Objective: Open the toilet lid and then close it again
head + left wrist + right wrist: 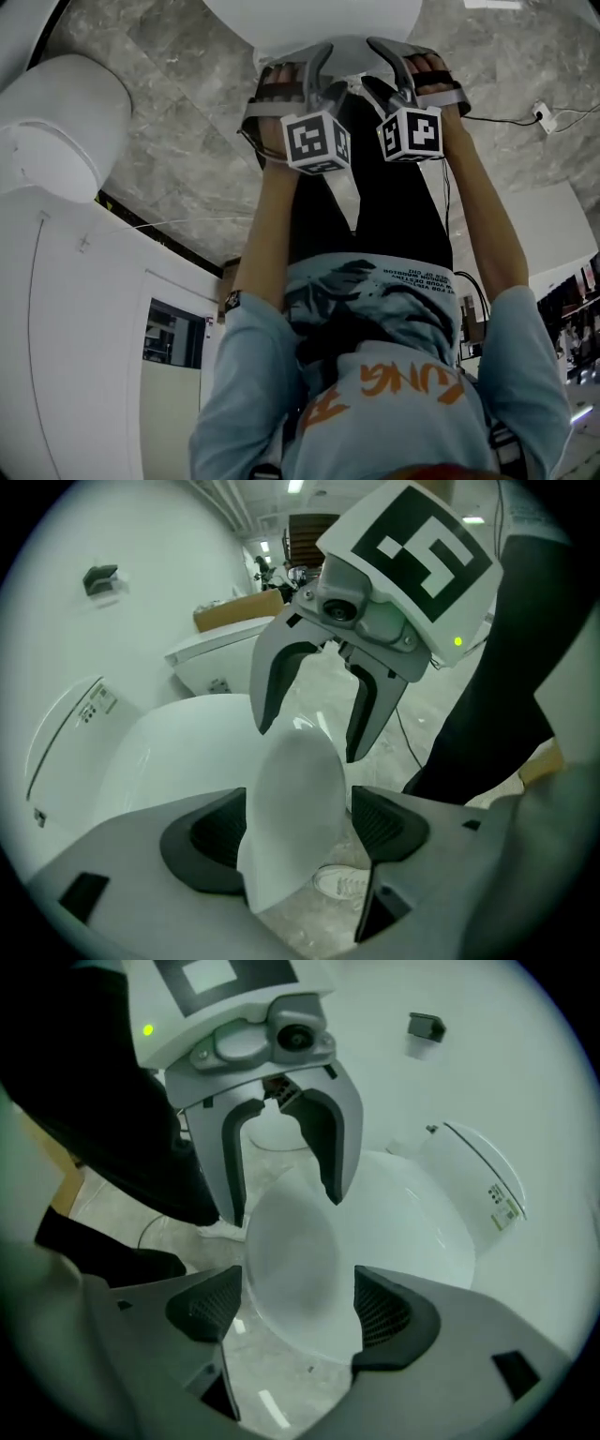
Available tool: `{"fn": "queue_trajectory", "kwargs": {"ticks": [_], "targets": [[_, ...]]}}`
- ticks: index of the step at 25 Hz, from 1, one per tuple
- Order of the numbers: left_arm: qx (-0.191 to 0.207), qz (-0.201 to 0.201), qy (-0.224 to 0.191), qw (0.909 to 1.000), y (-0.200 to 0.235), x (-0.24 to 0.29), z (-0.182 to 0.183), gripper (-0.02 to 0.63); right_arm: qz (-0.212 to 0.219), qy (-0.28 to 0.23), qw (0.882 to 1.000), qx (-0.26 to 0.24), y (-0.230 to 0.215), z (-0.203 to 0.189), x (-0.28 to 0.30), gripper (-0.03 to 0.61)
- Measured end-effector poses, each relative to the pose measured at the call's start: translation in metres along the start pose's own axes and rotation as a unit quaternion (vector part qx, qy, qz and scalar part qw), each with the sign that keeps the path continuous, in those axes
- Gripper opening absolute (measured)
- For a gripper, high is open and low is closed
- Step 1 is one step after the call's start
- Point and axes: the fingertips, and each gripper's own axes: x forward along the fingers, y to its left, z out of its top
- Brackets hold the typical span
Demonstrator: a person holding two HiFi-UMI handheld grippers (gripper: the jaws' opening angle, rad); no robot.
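left claw (300,829) + right claw (292,1305) both open, pads not touching toilet lid (292,789); lid front edge sits between each pair, looks down. risks: glossy curved edge slips from pinch, uneven lift twists hinge, dropped lid slams

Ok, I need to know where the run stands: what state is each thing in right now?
Lid: looks down, front edge between both pairs of jaws.
Left gripper: jaws open around the lid's edge, pads not pressing.
Right gripper: jaws open around the same edge, pads not pressing.
Gripper lights: lit green.
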Motion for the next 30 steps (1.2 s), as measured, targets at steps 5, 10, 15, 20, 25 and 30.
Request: {"fn": "queue_trajectory", "kwargs": {"ticks": [5,10,15,20,25,30], "targets": [[0.019,0.025,0.013,0.9994,-0.003,0.013,-0.014,0.354,-0.024,0.011,0.999,-0.041,0.004,-0.006,0.017,0.397],[0.021,0.024,0.011,0.9994,-0.006,0.017,-0.015,0.359,-0.006,0.028,0.998,-0.058,0.009,-0.002,0.023,0.411],[0.019,0.033,0.015,0.9992,-0.006,0.020,-0.017,0.359,0.003,0.047,0.996,-0.074,0.012,-0.004,0.016,0.322],[0.030,0.049,0.012,0.9983,-0.001,0.009,-0.011,0.359,-0.015,0.044,0.998,-0.049,0.009,0.002,-0.001,0.276],[0.037,0.075,0.013,0.9964,0.008,-0.021,0.001,0.359,-0.035,0.026,0.999,-0.028,0.000,0.016,-0.029,0.273],[0.028,0.103,-0.004,0.9942,0.016,-0.053,0.018,0.357,-0.068,0.007,0.998,-0.007,-0.011,0.030,-0.061,0.233]]}}
